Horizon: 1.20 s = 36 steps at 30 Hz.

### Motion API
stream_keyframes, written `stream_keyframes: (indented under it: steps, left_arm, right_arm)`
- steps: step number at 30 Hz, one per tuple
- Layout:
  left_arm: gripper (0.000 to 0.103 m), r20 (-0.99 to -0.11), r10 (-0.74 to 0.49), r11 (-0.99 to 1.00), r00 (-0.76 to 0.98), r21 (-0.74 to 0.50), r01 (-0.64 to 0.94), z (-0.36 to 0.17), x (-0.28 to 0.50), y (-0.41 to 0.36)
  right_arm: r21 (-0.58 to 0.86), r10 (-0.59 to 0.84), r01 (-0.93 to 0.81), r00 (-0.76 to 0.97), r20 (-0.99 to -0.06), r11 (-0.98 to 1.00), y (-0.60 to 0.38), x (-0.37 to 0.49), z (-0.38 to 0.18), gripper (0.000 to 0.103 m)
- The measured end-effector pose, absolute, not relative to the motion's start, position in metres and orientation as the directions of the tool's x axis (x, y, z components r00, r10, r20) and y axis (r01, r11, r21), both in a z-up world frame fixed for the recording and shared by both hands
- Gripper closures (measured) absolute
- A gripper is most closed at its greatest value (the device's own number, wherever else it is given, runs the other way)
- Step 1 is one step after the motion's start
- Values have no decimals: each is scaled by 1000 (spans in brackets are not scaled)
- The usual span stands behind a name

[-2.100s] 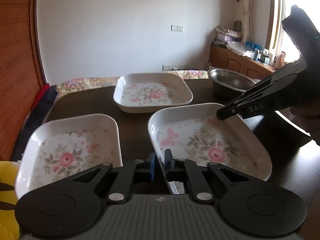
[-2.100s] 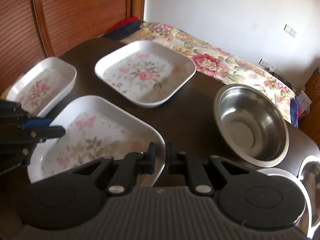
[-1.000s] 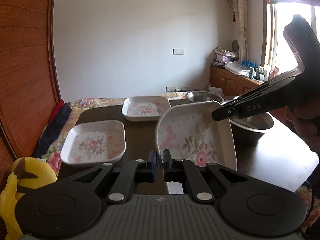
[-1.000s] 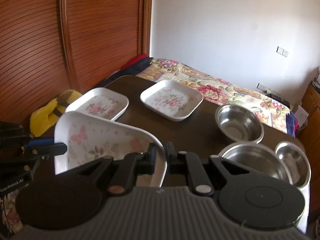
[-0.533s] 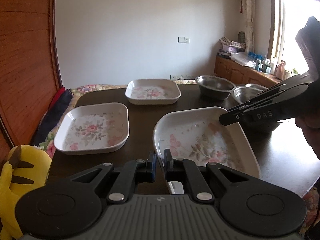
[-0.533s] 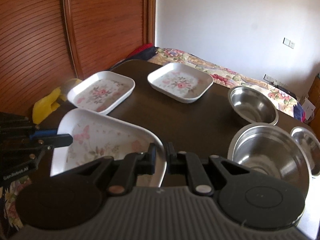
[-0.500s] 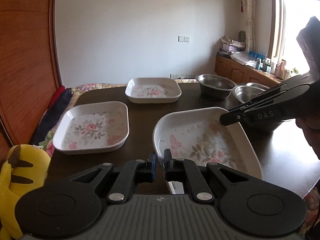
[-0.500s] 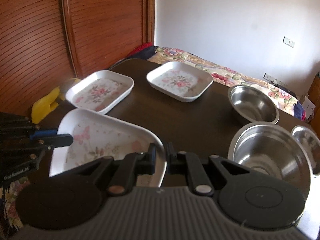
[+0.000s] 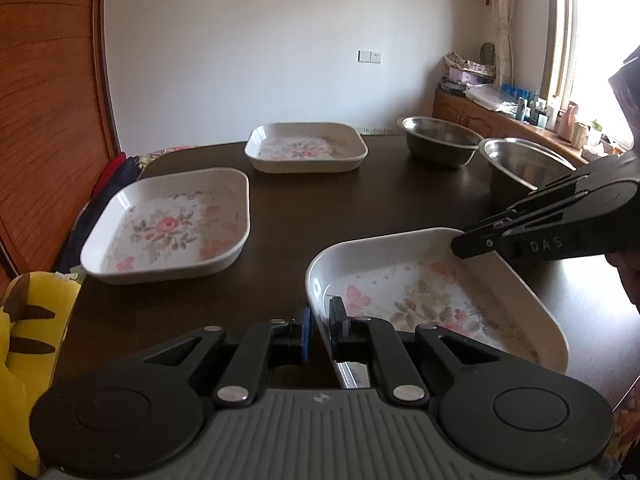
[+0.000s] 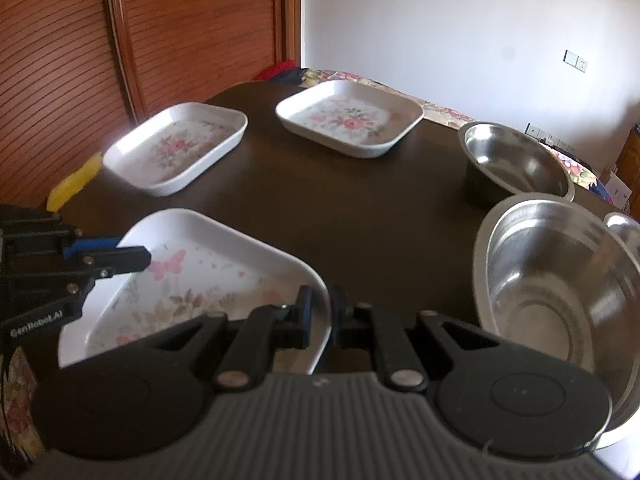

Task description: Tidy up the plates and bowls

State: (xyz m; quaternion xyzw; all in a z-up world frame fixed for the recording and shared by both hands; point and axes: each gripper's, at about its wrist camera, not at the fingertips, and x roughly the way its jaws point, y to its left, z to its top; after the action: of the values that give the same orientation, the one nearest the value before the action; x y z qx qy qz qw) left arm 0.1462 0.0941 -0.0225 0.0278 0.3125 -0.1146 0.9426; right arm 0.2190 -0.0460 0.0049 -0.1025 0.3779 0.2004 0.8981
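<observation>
Nearest the cameras, a white butterfly-and-flower plate (image 9: 436, 300) is held at two spots along its rim. The left gripper (image 9: 319, 330) has its fingers (image 9: 338, 320) pinched narrow on the near-left edge, and the right gripper (image 10: 319, 312) clamps the right rim the same way. In the left wrist view the right gripper's side reads "DAS"; in the right wrist view the left gripper's side carries white lettering that looks like "GenRobot.AI". The plate sits low over the near edge of the dark surface (image 9: 360, 208); whether it touches cannot be told.

Just right of it stands a large steel bowl (image 10: 560, 292), with a small steel bowl (image 10: 626, 236) touching behind it. A yellow toy (image 9: 24, 360) lies off the surface's left edge.

Farther on, a second floral plate (image 9: 168, 226) rests at the left. Beyond it come a third floral plate (image 9: 306, 146) and a medium steel bowl (image 10: 516, 160), well apart. A flowered bedspread (image 10: 448, 112) lies behind the surface.
</observation>
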Motion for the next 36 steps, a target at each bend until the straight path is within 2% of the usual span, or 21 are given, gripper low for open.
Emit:
stream_keyframes:
  steps: [9,15,22,25,26,27,28,29,30,32,34,36]
  left_arm:
    - [63,-594,-207,971,777,-27,238,-25,149,97]
    - [63,-589,-206,972,781,-30,233,-24,151,97]
    - [62,-528,-213,973,822,-35,229,-7,137,102]
    - [46,-490,-209,974,846,-24,226,3,127,102]
    - [36,-477,-211,973,853,-23,228,5,123,102]
    - [29,-465,-213,973,859,-23,229,7,120,102]
    - [26,-457,-214,973,863,-22,230,8,118,102]
    - [20,-449,-215,973,867,-20,231,9,115,101]
    - [13,-439,-214,973,873,-16,231,10,112,100]
    - [1,-413,-209,974,886,-9,226,11,106,98]
    - [0,-386,-203,976,900,-9,216,12,101,97]
    - [0,-370,-201,977,907,-14,211,12,97,96]
  right_arm:
    - [7,302,-423,635,-711,906,-49,216,2,91]
    - [-26,288,-420,664,-690,907,-47,211,-2,90]
    - [-61,293,-419,726,-622,906,-49,197,11,88]
    - [-70,309,-423,755,-578,904,-53,187,22,88]
    - [-63,321,-428,760,-566,902,-54,184,24,86]
    - [-55,333,-431,766,-550,901,-56,180,27,75]
    - [-50,343,-433,775,-531,900,-57,175,30,68]
    - [-48,353,-436,785,-509,899,-59,169,31,55]
    - [-52,357,-436,793,-493,898,-59,163,32,51]
    - [-57,362,-438,803,-473,897,-60,155,33,51]
    - [-42,371,-437,808,-458,899,-63,148,32,51]
    - [-37,378,-438,812,-446,898,-64,143,30,47]
